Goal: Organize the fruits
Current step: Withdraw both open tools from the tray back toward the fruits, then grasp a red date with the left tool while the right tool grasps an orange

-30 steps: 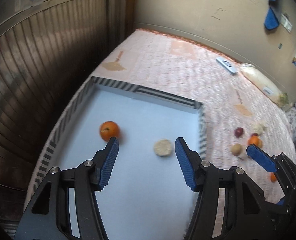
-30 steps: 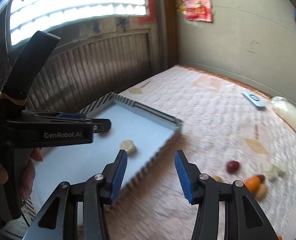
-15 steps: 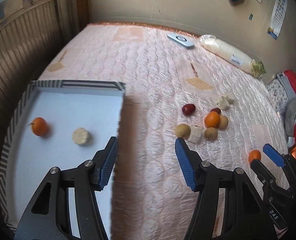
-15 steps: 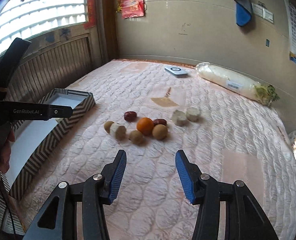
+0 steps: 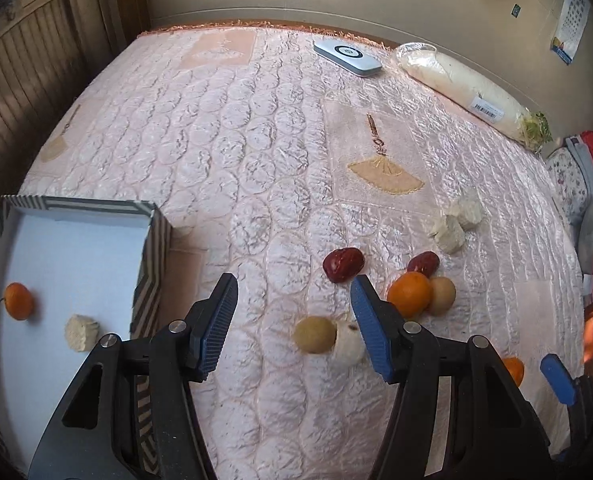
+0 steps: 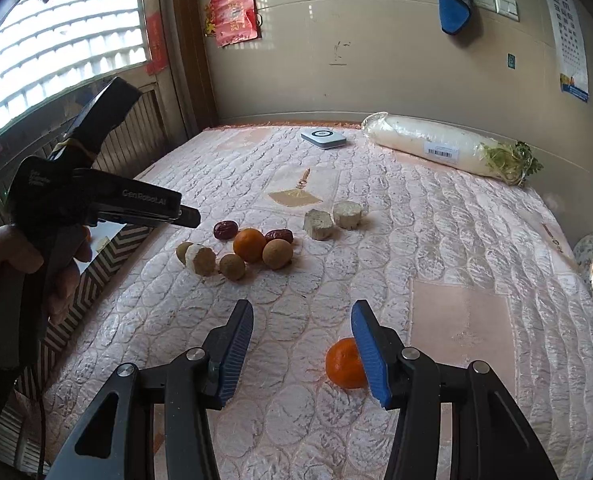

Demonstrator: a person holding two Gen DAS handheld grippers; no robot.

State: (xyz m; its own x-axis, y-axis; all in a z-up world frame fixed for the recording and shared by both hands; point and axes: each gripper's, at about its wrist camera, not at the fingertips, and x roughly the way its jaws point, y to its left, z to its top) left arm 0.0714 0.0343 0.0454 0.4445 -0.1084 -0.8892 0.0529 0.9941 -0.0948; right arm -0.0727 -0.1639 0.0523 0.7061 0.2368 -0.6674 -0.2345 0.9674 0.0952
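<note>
Lone orange point(image 6: 344, 364) partly behind right gripper point(image 6: 302, 354) finger; box point(image 5: 152, 236) cut off.

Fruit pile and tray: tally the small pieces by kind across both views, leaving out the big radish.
Oranges: 3, one of them in the tray
Red dates: 2
Round brown fruits: 3
Pale cut chunks: 4, one of them in the tray
Total: 12
</note>
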